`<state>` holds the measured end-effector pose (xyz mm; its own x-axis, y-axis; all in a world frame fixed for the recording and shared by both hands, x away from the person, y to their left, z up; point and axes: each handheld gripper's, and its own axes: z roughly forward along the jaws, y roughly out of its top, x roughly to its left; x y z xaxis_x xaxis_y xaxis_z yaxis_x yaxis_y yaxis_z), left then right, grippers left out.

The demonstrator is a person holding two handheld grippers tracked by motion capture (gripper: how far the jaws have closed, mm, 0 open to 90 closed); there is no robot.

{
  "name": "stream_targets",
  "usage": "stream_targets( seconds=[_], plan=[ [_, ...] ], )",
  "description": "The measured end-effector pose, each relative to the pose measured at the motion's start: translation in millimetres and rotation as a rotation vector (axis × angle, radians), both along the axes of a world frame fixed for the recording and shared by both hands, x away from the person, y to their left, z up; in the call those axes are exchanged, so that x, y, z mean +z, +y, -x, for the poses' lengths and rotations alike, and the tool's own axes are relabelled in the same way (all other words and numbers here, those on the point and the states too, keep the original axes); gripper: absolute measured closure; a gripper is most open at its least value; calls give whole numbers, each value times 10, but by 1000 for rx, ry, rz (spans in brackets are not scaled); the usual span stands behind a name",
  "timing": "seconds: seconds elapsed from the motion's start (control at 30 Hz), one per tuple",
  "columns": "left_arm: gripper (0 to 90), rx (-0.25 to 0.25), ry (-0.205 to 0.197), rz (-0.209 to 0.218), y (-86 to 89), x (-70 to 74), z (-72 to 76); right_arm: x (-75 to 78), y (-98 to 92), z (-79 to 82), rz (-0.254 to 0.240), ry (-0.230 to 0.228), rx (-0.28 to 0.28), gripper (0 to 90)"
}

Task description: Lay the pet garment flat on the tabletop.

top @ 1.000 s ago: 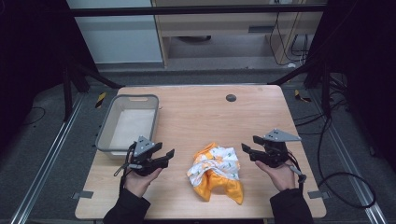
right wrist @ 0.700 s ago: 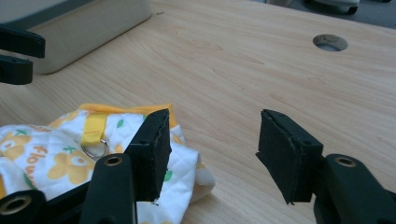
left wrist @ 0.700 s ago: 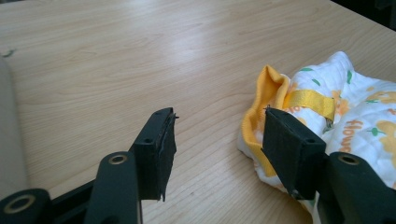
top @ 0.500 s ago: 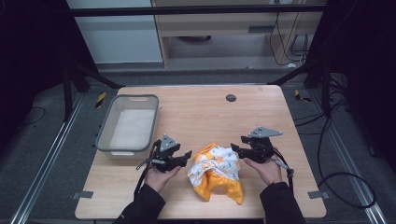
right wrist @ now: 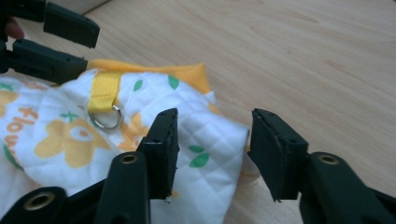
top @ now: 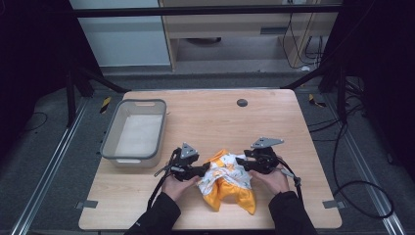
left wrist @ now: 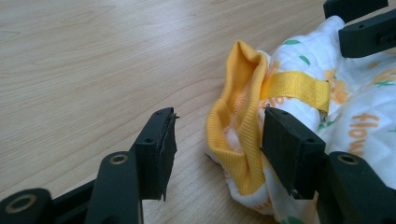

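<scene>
The left gripper (left wrist: 215,140) stands with its jaws spread, the yellow ribbed hem (left wrist: 238,140) of the quilted garment (top: 226,182) lying in the gap, while the right gripper (right wrist: 212,144) is likewise spread around a white corner of it at the cloth's three o'clock side. The garment lies bunched near the table's (top: 205,115) six o'clock edge, the grey bin (top: 133,129) well apart at ten o'clock. If either closes too shallow it may catch only the outer layer (the hem looks thick and springy), and the small metal ring (right wrist: 105,119) on the yellow strap could snag a jaw
</scene>
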<state>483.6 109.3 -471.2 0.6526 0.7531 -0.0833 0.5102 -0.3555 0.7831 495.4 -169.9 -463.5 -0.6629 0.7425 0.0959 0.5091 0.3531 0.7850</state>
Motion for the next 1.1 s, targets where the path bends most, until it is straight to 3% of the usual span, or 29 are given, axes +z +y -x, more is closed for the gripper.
stream_targets(
  seconds=[0.27,0.37,0.43,0.47,0.5,0.7,0.87,1.1],
  plan=[
    [525,-31,42,14,-55,-74,-31,-42,4,15,41,21,18,712],
    [636,-41,70,30,-68,-88,-47,-66,34,23,69,47,46,826],
    [717,-50,86,34,-79,-92,-56,-73,50,25,76,53,52,849],
    [717,-48,90,37,-88,-93,-57,-73,50,25,76,53,52,849],
    [786,-53,94,35,-90,-89,-59,-66,61,28,77,62,58,857],
    [852,-53,97,36,-85,-69,-50,-9,59,47,64,39,59,861],
    [857,-53,57,51,-55,63,-29,76,43,73,47,-4,47,861],
    [860,-43,-72,43,-78,490,-52,252,-13,125,-7,-114,19,860]
  ],
)
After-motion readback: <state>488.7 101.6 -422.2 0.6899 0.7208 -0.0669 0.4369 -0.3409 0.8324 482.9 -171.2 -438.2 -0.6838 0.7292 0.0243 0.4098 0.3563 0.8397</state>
